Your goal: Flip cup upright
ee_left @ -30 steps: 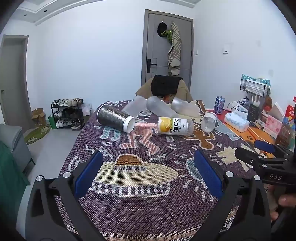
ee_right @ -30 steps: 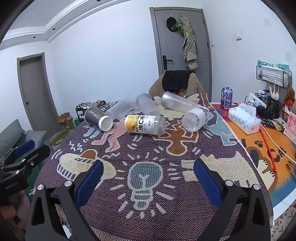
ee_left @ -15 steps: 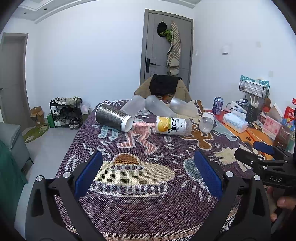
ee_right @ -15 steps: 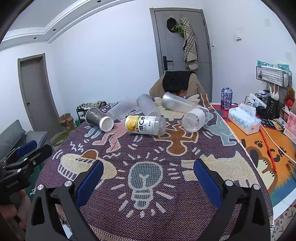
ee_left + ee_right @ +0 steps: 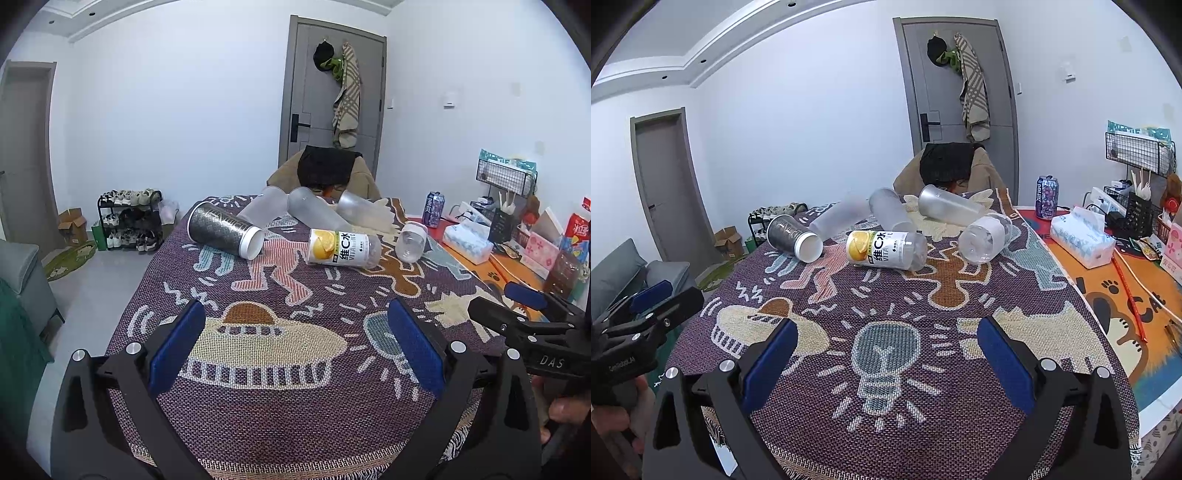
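Observation:
Several cups lie on their sides at the far end of the patterned tablecloth (image 5: 280,413): a dark glittery cup (image 5: 223,230) (image 5: 792,236) with a white rim at the left, a yellow-labelled clear cup (image 5: 343,248) (image 5: 886,250) in the middle, a clear cup (image 5: 410,242) (image 5: 984,238) at the right, and three frosted cups (image 5: 314,210) (image 5: 886,210) behind them. My left gripper (image 5: 295,343) and my right gripper (image 5: 886,354) are both open and empty, low over the near part of the cloth, well short of the cups.
A chair (image 5: 325,171) with dark clothing stands behind the table's far end. A side surface at the right holds a tissue box (image 5: 1082,240), a drink can (image 5: 1047,192) and a wire rack (image 5: 1137,151). A shoe rack (image 5: 129,221) stands on the floor at the left.
Both views have shifted only slightly; the cups appear marginally farther away. Both grippers stay open and nothing has been touched.

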